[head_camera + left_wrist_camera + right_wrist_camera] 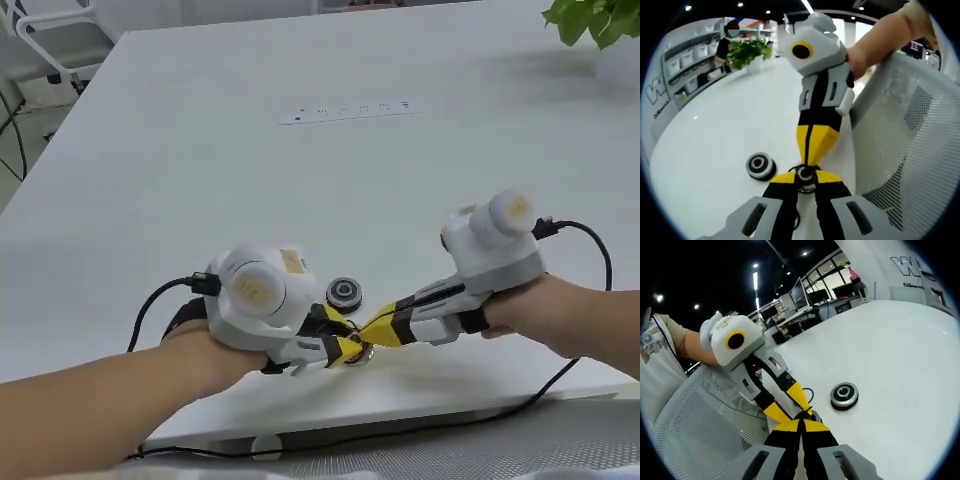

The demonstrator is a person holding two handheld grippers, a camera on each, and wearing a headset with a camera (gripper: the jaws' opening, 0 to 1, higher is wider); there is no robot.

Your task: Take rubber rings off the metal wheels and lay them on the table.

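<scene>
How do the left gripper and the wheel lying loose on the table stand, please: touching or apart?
Apart. The left gripper view shows bare table between the loose wheel and the jaws of the left gripper.

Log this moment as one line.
left gripper: shut on wheel | right gripper: shut against that wheel | second wheel: on table, ring on

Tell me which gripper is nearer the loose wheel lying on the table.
Left. The left gripper lies close beside the loose wheel; the right gripper angles in from farther off, both tips meeting on a second wheel.
</scene>
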